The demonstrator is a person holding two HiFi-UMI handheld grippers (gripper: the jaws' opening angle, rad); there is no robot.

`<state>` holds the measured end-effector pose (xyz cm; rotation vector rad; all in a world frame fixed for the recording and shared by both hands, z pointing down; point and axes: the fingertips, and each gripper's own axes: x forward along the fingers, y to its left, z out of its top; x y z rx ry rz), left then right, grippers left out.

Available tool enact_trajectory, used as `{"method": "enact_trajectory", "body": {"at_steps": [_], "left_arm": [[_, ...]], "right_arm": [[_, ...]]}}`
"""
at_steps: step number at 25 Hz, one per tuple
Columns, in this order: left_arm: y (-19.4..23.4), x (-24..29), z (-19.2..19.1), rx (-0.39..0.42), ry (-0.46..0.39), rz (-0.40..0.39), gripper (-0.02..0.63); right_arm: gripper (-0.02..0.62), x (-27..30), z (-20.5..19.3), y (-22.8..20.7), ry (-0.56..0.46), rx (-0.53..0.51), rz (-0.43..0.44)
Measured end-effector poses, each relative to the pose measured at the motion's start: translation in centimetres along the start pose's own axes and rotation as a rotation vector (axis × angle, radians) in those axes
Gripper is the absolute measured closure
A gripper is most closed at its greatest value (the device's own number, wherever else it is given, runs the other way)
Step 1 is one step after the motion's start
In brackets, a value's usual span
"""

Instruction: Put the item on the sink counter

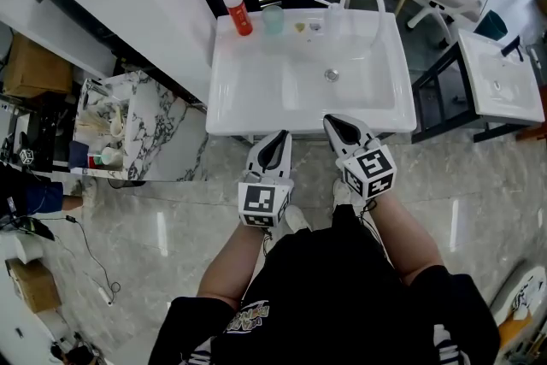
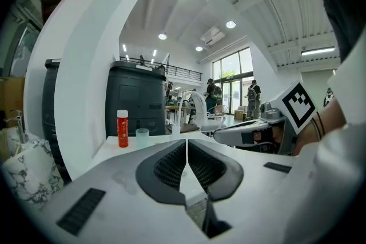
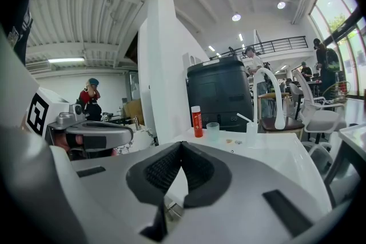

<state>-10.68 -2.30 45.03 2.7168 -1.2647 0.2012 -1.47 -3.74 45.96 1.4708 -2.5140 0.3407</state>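
The left tongs (image 1: pixel 281 136) and right tongs (image 1: pixel 331 123) are both closed, empty. The bottle (image 1: pixel 238 12) stands far ahead, leftward, on the sink surface (image 1: pixel 229 90). It looks light, stiff, slick plastic; grip it mid-body.

The sink (image 1: pixel 256 98) is smooth, glossy white, like glazed ceramic, with a shiny metal drain (image 1: pixel 332 75). The floor (image 1: pixel 171 218) is polished marble-look stone. The left claw (image 1: pixel 279 138) and right claw (image 1: pixel 332 124) are matt white plastic with black ribbed pads (image 2: pixel 171 166), and the red bottle (image 1: pixel 238 13) looks like glossy plastic.
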Motion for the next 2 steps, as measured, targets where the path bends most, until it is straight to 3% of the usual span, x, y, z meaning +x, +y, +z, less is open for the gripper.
{"method": "enact_trajectory", "body": {"at_steps": [2], "left_arm": [[-0.07,0.0,0.0,0.0,-0.001,0.0,0.584]], "right_arm": [[0.541,-0.05,-0.04,-0.04,0.001,0.0,0.0]]}}
